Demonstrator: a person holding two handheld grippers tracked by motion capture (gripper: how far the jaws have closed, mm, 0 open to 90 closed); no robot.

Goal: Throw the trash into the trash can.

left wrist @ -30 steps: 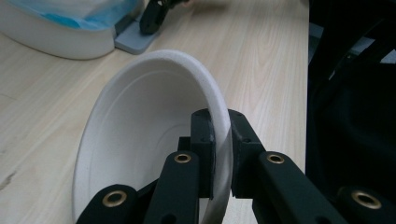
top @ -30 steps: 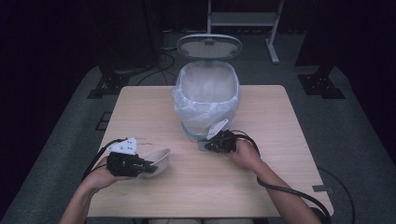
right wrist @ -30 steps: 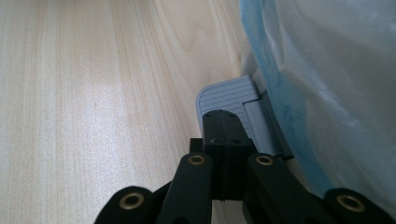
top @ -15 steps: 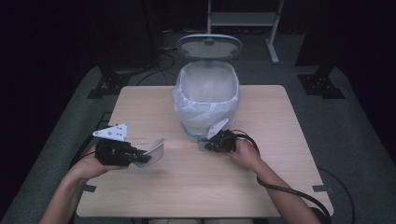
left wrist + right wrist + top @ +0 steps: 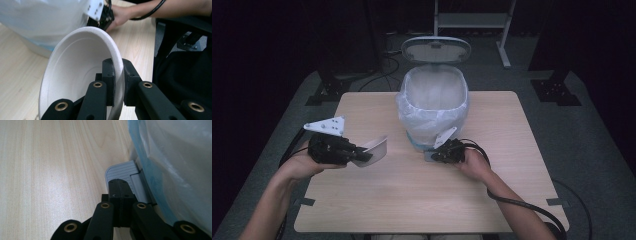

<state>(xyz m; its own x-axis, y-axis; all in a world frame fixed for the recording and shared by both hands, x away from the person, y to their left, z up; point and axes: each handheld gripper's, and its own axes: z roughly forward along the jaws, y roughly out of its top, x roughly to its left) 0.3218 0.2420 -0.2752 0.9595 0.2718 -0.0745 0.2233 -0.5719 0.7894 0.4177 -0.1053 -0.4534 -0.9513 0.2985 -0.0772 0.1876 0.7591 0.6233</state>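
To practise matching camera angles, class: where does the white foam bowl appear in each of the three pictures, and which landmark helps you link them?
High view: the white foam bowl is left of centre, raised above the table, gripped by the left gripper.
Left gripper view: the bowl takes up the centre, its rim pinched between the jaws.
Right gripper view: not in it.
Shared landmark: the bag-lined bin.

A matt white foam bowl (image 5: 82, 75), a pale smooth wood-grain table (image 5: 377, 200), a thin translucent plastic bin bag (image 5: 434, 107) and a ribbed grey plastic pedal (image 5: 122, 171).
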